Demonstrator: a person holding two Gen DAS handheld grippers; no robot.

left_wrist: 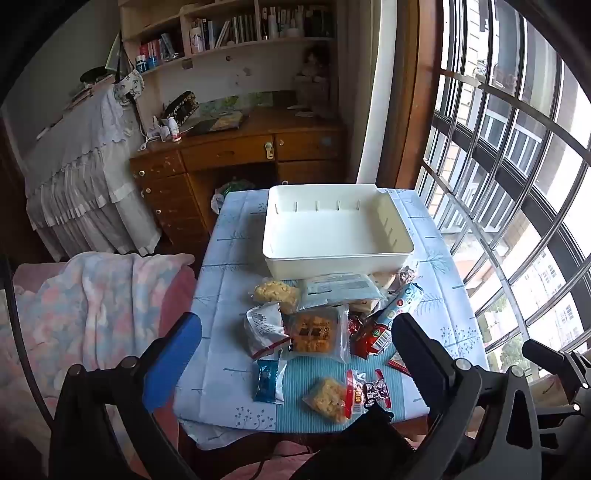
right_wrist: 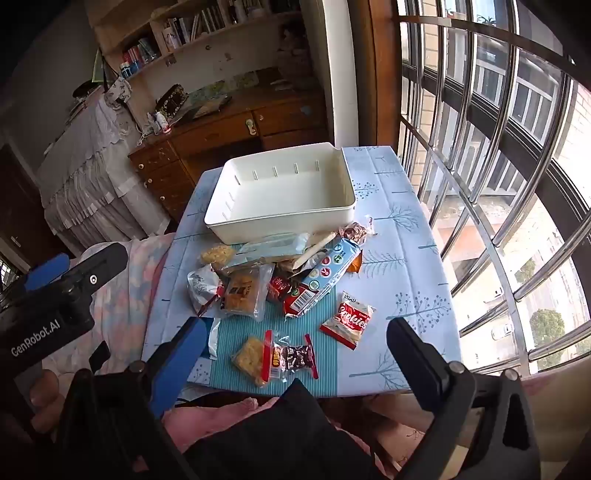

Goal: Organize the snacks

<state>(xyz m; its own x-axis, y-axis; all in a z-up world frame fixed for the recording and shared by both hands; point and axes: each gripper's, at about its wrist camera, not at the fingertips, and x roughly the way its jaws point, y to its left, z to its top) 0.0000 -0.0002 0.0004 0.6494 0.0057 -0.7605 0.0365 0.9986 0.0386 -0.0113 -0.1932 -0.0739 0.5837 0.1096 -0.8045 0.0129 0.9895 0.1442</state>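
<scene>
A white empty bin (left_wrist: 338, 254) (right_wrist: 280, 221) stands at the far end of a small table with a blue tree-print cloth (left_wrist: 236, 273) (right_wrist: 399, 258). A pile of snack packets (left_wrist: 317, 332) (right_wrist: 258, 284) lies in front of it, with a long blue biscuit pack (right_wrist: 325, 277) on the right. A red Cookies packet (right_wrist: 349, 319) lies apart on the right. A yellow cracker packet (left_wrist: 327, 398) (right_wrist: 251, 354) and a dark candy packet (left_wrist: 373, 391) (right_wrist: 295, 356) lie near the front edge. My left gripper (left_wrist: 295, 343) is open and empty above the near edge. My right gripper (right_wrist: 295, 350) is open and empty too.
A bed with a pastel blanket (left_wrist: 92, 306) lies left of the table. A barred window (left_wrist: 517, 184) (right_wrist: 498, 166) runs along the right. A wooden desk (left_wrist: 240, 147) and bookshelves (left_wrist: 229, 29) stand behind. The left gripper's body (right_wrist: 55, 306) shows at the left of the right wrist view.
</scene>
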